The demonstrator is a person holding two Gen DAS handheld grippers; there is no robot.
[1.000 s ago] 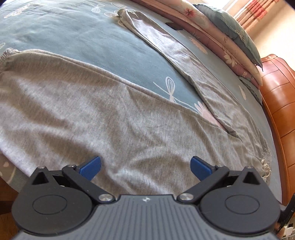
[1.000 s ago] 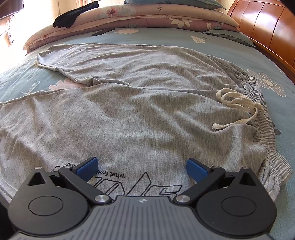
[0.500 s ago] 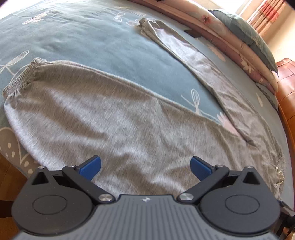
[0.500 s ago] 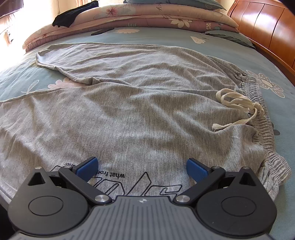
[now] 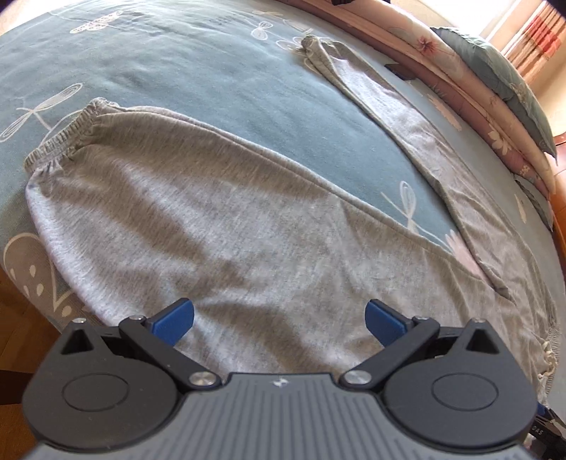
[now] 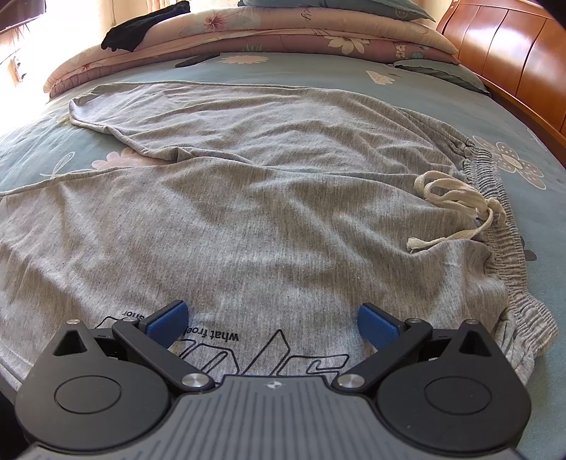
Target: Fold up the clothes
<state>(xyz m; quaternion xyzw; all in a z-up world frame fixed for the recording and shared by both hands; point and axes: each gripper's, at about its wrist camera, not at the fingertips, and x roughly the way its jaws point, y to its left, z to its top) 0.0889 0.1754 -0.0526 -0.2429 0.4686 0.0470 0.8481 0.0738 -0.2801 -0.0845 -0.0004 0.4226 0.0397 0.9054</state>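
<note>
Two wide-spread, empty tools, left [image 5: 279, 320] and right [image 6: 270, 320], above grey trousers [image 6: 269, 219] on bed [image 6: 442, 99].

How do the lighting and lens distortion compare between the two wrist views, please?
Left wrist view: strong fisheye bowing of the bed sheet; soft shadow bands on the grey trousers; window glare at top right beside the curtain. Right wrist view: blown-out glare at top left; the drawstring and printed lettering are sharp; the headboard curves.
</note>
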